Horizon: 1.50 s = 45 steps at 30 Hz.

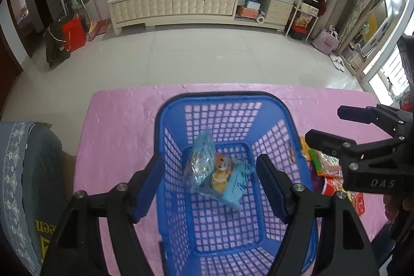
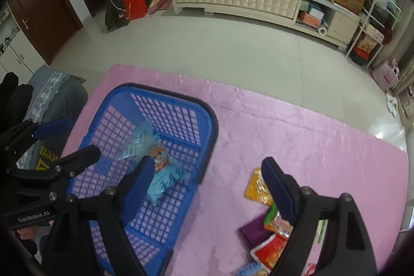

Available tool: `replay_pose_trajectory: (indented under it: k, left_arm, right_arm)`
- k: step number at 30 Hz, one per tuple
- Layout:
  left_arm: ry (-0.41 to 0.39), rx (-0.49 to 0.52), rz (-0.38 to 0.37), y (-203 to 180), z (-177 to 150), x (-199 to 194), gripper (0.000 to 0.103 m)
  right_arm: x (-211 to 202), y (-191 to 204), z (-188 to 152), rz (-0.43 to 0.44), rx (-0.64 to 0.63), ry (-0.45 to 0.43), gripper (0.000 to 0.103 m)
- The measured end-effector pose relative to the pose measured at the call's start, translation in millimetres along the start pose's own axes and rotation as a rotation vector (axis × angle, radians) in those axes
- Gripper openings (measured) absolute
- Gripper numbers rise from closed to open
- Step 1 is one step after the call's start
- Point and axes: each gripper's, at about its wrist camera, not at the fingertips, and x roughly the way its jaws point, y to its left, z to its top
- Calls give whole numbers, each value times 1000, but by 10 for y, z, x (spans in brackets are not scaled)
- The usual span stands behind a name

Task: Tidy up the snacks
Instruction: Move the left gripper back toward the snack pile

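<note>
A blue plastic basket (image 1: 212, 100) stands on the pink table cover (image 1: 116, 136); it also shows in the right wrist view (image 2: 165, 95). Inside it lies a light blue snack packet (image 1: 222, 180) (image 2: 165, 180). My left gripper (image 1: 209, 183) is open and empty, hovering over the basket. My right gripper (image 2: 204, 188) is open and empty, above the cover between the basket and a pile of snack packets (image 2: 266, 232). That pile also shows in the left wrist view (image 1: 328, 172), right of the basket, with the right gripper (image 1: 323, 126) over it.
A grey cushioned seat (image 1: 26, 172) sits at the table's left. Beyond the table's far edge is tiled floor (image 1: 181, 61), then a long white cabinet (image 1: 181, 4) against the wall. A red bag (image 1: 73, 34) stands on the floor at the left.
</note>
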Motion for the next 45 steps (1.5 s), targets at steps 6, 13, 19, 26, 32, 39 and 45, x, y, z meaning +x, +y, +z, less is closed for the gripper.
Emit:
replay_pose_trajectory:
  k: [6,13,19,26,32,39,45]
  left_arm:
    - [-12,18,-9,-197,-108,-222,71]
    - [-39,67,-17,-581,-246,-516,71]
    - [-50,107,-21,-951,-319,-684,71]
    - [-45,157,-36,-1350,-419,-673,78]
    - [-13,194,-64,-1659,-539,-517,78]
    - [25,206,-94,-1926,-752,-278,78]
    - [78,224,-95,-2092,-945,6,78]
  right_arm:
    - [-273,-128,-182,25,35,-1,87]
    - [-615,-335,-431,25,72,-7,87]
    - [-871,-564,-662,34,117,-17,87]
    - [-955,-872,-962,18,136,-7,87]
    - [-879,-1116,-1152,28,159,20,87]
    - [-706,-1295,-1445,32,84,18,87]
    - [-381,-1443,-1628,82,53,75,87]
